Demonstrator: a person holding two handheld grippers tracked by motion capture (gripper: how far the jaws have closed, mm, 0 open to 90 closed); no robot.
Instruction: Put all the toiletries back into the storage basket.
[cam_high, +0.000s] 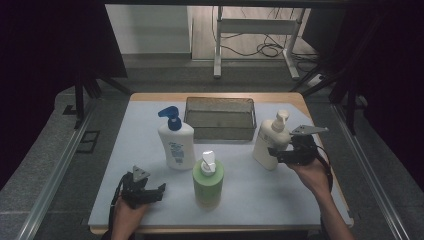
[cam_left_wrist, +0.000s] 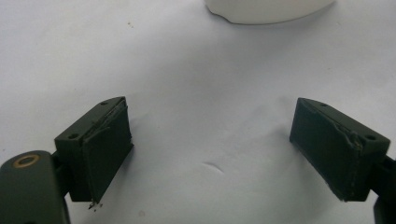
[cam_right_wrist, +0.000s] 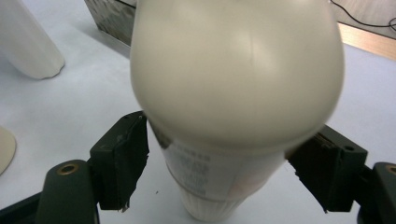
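High view: cream bottle (cam_high: 269, 142) stands at the worktop's (cam_high: 145, 200) right, by the tray (cam_high: 220, 118). Right tool (cam_high: 276, 152) straddles it, jaws parted with a gap on each side, gripping nothing. Left tool (cam_high: 159, 192) gapes wide and empty near the green bottle (cam_high: 208, 182)

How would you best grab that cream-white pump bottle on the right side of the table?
Grip the cream-white pump bottle across its straight lower body, below the wide bulging shoulder, coming level from its right, where the right gripper already straddles it. It stands upright; the narrow pump head probably offers a poorer hold.
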